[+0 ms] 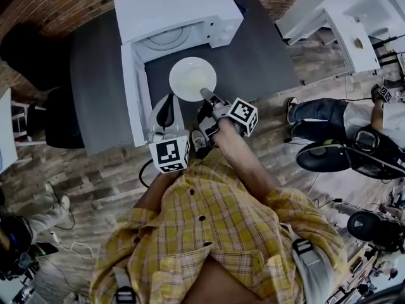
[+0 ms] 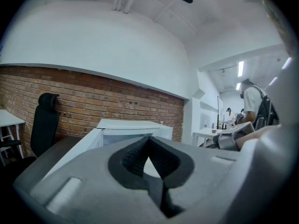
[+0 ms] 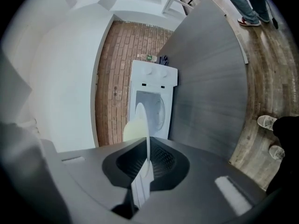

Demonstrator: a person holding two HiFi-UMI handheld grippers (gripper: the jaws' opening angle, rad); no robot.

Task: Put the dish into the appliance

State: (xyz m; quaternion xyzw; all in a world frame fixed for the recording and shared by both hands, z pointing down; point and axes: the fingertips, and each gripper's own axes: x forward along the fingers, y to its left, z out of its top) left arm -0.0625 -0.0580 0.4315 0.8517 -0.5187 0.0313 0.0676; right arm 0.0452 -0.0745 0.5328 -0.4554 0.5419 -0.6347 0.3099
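A white microwave (image 1: 177,11) stands on a dark table (image 1: 266,49), its door (image 1: 134,94) swung open to the left and its glass turntable (image 1: 166,40) visible inside. My right gripper (image 1: 206,95) is shut on the near rim of a pale round plate (image 1: 192,78), which hangs level just in front of the cavity. In the right gripper view the plate (image 3: 139,122) shows edge-on between the pads, with the microwave (image 3: 154,85) beyond. My left gripper (image 1: 166,101) is beside the open door, shut and holding nothing; its view faces the microwave (image 2: 131,125).
A black chair (image 1: 38,62) stands left of the table by the brick wall. White desks (image 1: 354,24) are at the upper right. A seated person (image 1: 329,116) and camera gear (image 1: 373,227) occupy the wooden floor on the right.
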